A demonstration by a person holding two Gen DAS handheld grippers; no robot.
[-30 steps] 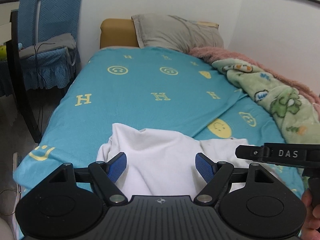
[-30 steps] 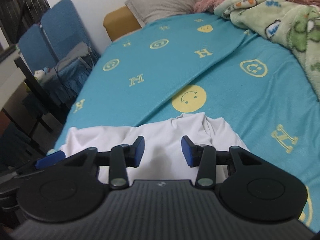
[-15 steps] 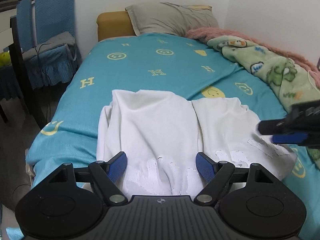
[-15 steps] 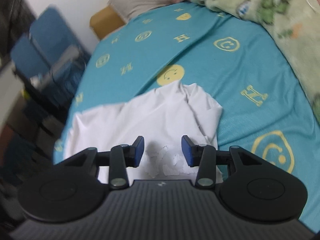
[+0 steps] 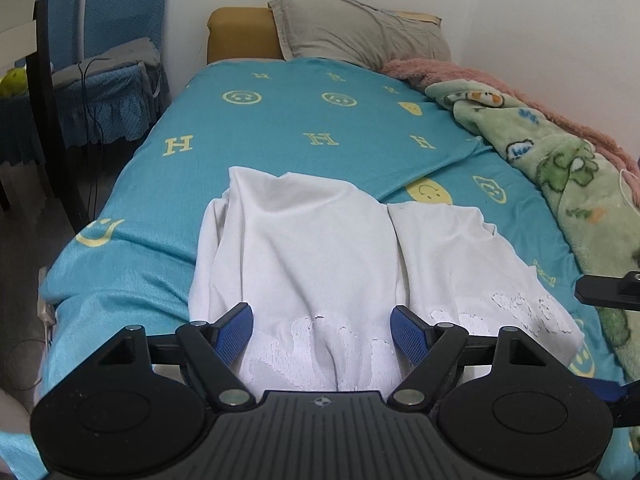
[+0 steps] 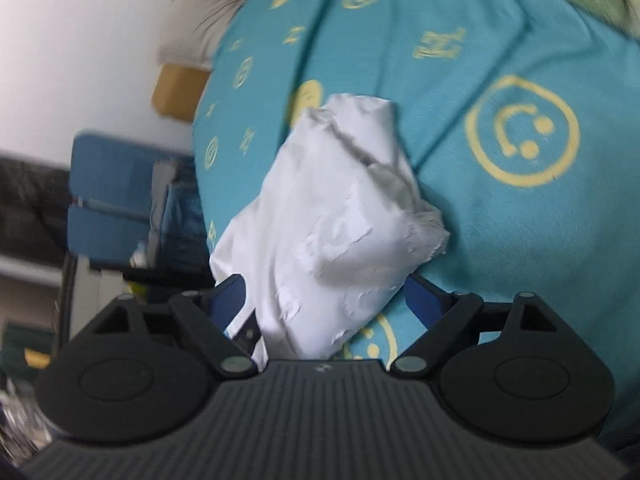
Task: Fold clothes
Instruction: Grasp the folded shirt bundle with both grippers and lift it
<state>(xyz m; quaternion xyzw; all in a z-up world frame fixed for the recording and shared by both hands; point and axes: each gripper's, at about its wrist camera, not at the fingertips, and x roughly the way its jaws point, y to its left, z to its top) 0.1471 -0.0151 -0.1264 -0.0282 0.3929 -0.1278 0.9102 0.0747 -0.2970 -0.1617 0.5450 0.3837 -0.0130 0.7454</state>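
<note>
Between the spread left tongs (image 5: pixel 322 326) the white garment (image 5: pixel 320 248) is seen lying on the bed (image 5: pixel 280 140), one side folded over, further folds judged outstanding. The right tongs (image 6: pixel 328 296), jaws just opened wide, frame a bunched corner, shown only by the right view; beyond, a pillow (image 5: pixel 360 32) is shown sharply only by the left

We are in a home bedroom. Before us lies a bed (image 5: pixel 280 152) under a teal sheet printed with yellow smiley faces, with a grey pillow (image 5: pixel 360 34) at its head and a green cartoon fleece blanket (image 5: pixel 560 168) bunched along the white wall. Blue-covered chairs (image 5: pixel 108 40) stand beside it.
</note>
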